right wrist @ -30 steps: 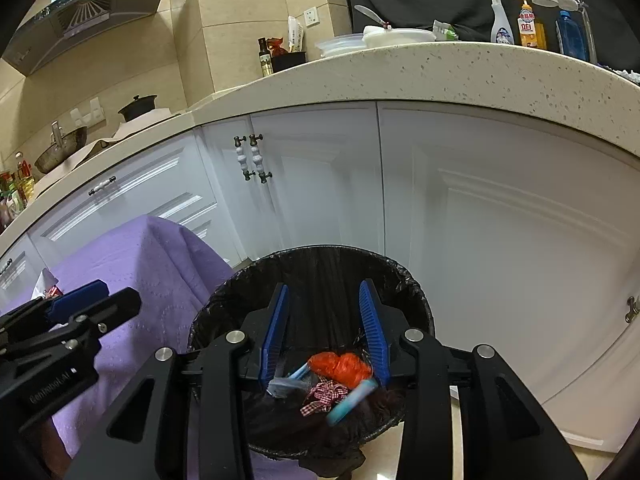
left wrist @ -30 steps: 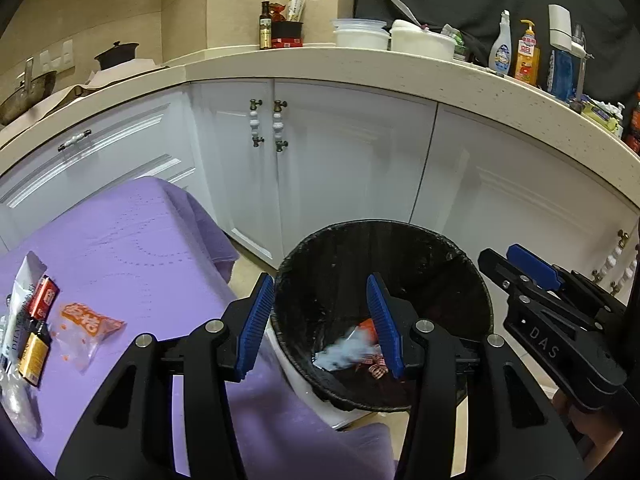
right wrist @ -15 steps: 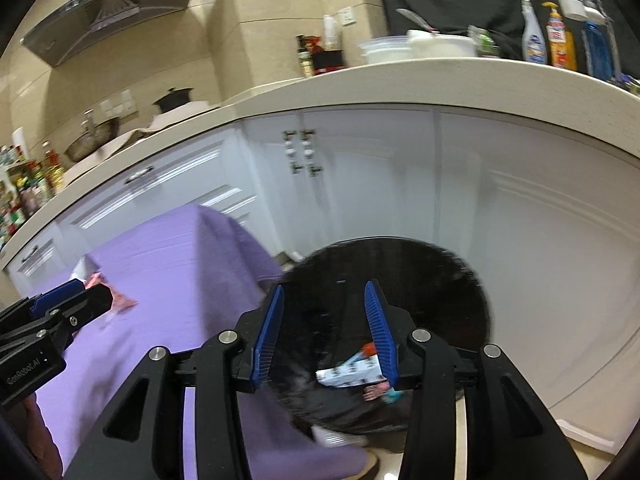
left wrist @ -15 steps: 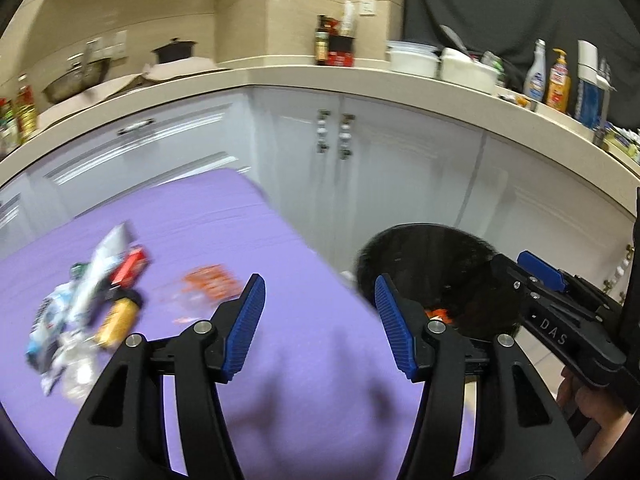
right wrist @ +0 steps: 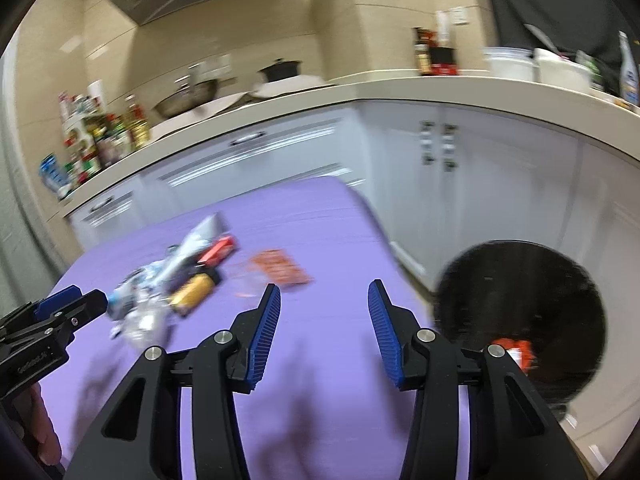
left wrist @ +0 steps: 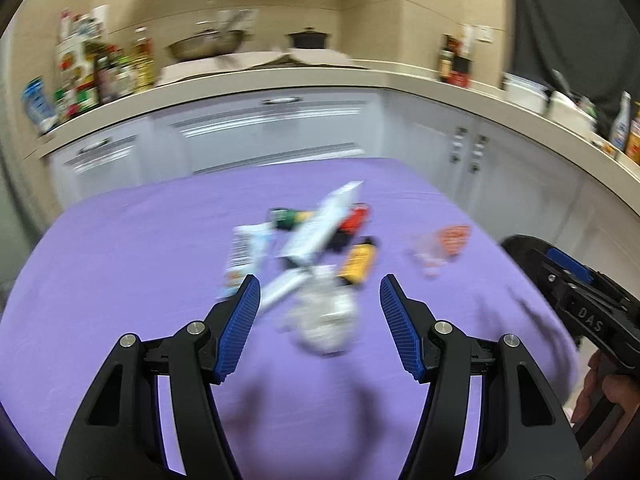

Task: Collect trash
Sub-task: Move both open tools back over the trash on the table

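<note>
Left wrist view: a second ago this camera looked down into the black bin with trash dropping between the fingers; now it faces the purple table [left wrist: 120,264], so both hands have swung away from the bin and back toward what is left to collect. That suggests one drop is done and the next pickup is starting. The left gripper [left wrist: 320,312] is empty and its jaws are opening; the trash pile [left wrist: 312,248] sits at frame centre, just beyond the fingertips, with a crumpled clear wrapper [left wrist: 324,316] lowest, lying between the two blue pads in the picture but not touched by them. An orange packet [left wrist: 448,240] lies apart, to the right of the pile. In the right wrist view the right gripper [right wrist: 324,312] is also empty with jaws opening, over bare cloth at lower centre; the orange packet [right wrist: 280,268] is just above its left finger, the pile [right wrist: 176,276] further left, and the bin [right wrist: 520,308] at right, holding red trash. Blur hides finer detail of the pile.
</note>
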`<act>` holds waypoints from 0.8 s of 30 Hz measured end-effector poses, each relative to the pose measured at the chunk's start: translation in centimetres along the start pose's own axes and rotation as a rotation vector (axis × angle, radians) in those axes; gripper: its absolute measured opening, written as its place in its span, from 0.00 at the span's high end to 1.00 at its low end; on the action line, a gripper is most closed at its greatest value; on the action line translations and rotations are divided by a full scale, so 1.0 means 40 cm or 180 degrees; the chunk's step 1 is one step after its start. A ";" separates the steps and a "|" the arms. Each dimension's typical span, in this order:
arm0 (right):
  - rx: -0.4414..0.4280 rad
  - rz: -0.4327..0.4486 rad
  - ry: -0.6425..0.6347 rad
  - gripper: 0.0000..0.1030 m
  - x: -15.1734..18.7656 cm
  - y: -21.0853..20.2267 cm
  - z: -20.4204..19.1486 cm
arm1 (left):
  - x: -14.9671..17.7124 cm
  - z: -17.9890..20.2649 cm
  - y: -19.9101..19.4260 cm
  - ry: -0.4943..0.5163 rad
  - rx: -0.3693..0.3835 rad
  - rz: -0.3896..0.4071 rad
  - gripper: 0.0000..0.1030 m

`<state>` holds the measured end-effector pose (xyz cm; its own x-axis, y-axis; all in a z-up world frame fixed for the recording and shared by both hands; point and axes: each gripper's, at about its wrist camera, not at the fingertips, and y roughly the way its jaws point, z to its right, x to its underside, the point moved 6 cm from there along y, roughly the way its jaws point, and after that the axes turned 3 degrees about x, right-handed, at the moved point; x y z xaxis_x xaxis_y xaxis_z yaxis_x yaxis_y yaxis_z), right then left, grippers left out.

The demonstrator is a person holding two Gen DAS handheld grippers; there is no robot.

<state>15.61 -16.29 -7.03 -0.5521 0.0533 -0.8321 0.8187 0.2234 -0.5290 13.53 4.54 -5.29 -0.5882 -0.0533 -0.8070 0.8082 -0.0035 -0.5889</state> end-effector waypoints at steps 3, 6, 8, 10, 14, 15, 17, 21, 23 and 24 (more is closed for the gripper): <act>-0.0129 -0.0035 -0.0129 0.54 0.006 0.011 -0.080 | 0.012 -0.082 -0.016 -0.0101 -0.0159 -0.0005 0.41; -0.0266 -0.0097 -0.0224 0.52 0.015 0.031 -0.154 | 0.026 -0.158 -0.027 -0.0228 -0.0277 -0.0030 0.41; -0.0356 -0.0149 -0.0276 0.51 0.024 0.044 -0.198 | 0.036 -0.199 -0.034 -0.0298 -0.0337 -0.0039 0.41; -0.0419 -0.0214 -0.0352 0.49 0.034 0.058 -0.241 | 0.046 -0.237 -0.039 -0.0359 -0.0398 -0.0045 0.41; -0.0515 -0.0367 -0.0490 0.47 0.056 0.090 -0.317 | 0.064 -0.296 -0.044 -0.0458 -0.0467 -0.0066 0.41; -0.0518 -0.0406 -0.0535 0.47 0.062 0.098 -0.334 | 0.066 -0.305 -0.043 -0.0473 -0.0476 -0.0071 0.41; -0.0502 -0.0465 -0.0592 0.46 0.070 0.110 -0.353 | 0.071 -0.324 -0.042 -0.0503 -0.0488 -0.0092 0.41; -0.0466 -0.0633 -0.0649 0.45 0.089 0.136 -0.373 | 0.078 -0.345 -0.036 -0.0527 -0.0489 -0.0110 0.41; -0.0441 -0.0712 -0.0674 0.45 0.100 0.147 -0.379 | 0.080 -0.350 -0.030 -0.0530 -0.0469 -0.0125 0.40; -0.0440 -0.0745 -0.0676 0.46 0.103 0.152 -0.380 | 0.081 -0.350 -0.027 -0.0536 -0.0449 -0.0134 0.40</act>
<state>15.92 0.09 -11.13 -0.6654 -0.2155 -0.7147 0.6366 0.3363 -0.6940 10.35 18.33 -7.92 -0.5986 -0.2220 -0.7696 0.7642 0.1298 -0.6318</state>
